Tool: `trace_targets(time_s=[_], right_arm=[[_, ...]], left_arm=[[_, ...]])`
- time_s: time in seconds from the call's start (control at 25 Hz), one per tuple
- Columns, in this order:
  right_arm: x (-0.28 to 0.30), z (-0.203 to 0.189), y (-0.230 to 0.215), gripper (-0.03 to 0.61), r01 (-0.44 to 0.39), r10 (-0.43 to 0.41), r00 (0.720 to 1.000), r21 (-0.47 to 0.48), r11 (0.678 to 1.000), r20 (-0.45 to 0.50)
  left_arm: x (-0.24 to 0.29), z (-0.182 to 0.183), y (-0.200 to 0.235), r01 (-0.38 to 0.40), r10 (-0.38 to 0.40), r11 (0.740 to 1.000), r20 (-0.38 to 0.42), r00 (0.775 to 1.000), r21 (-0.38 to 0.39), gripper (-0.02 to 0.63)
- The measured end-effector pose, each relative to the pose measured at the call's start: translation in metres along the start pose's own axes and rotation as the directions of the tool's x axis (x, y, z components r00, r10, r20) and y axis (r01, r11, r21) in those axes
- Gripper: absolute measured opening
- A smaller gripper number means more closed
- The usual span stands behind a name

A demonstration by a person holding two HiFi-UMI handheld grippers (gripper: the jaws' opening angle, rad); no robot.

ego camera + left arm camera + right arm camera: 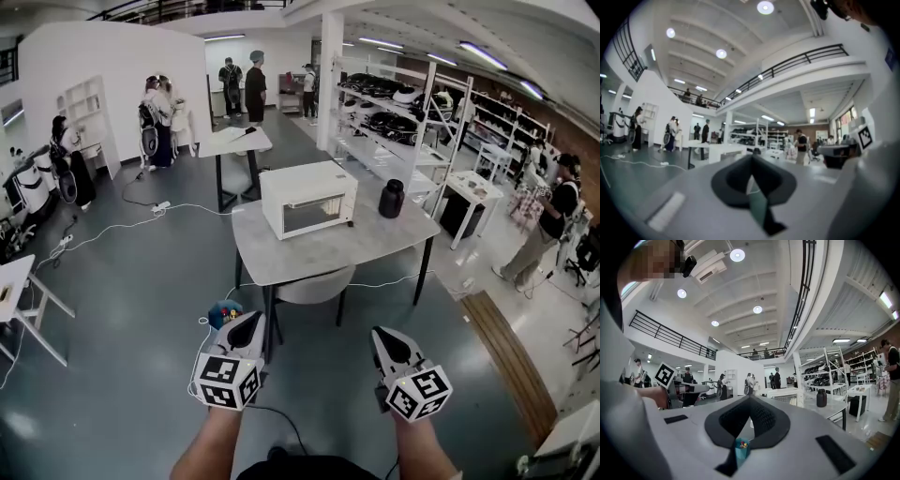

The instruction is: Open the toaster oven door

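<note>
Left claw [751, 161] closed, empty — people [671, 133] far off.

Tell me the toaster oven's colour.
The toaster oven is white. The head view shows it best, on the grey table.

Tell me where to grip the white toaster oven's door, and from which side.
Take the top edge of the glass-fronted door on the white box-shaped toaster oven, coming from its front, the face turned towards you. Such doors likely hinge at the bottom, though details along that edge are too small to make out.
</note>
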State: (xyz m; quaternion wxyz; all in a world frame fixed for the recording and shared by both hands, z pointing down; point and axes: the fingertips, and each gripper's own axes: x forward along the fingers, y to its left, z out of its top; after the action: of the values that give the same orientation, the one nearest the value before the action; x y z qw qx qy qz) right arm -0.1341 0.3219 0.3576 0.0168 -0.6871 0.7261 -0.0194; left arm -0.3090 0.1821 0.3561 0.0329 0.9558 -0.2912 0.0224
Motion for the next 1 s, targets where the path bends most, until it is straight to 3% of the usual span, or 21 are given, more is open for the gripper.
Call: trace_targets(time_s=[0.6, 1.0], right_arm=[[0.028, -0.04, 0.076, -0.006, 0.001, 0.009, 0.995, 0.091, 0.996, -0.103], [0.058, -0.046, 0.069, -0.006, -0.006, 0.018, 0.991, 0.093, 0.996, -0.131]], left_arm=[[-0.04, -0.017, 0.068, 0.066, -0.066, 0.998, -0.029, 0.997, -0.02, 0.008], [-0.013, -0.032, 0.083, 0.093, -0.096, 0.994, -0.059, 0.994, -0.052, 0.008]])
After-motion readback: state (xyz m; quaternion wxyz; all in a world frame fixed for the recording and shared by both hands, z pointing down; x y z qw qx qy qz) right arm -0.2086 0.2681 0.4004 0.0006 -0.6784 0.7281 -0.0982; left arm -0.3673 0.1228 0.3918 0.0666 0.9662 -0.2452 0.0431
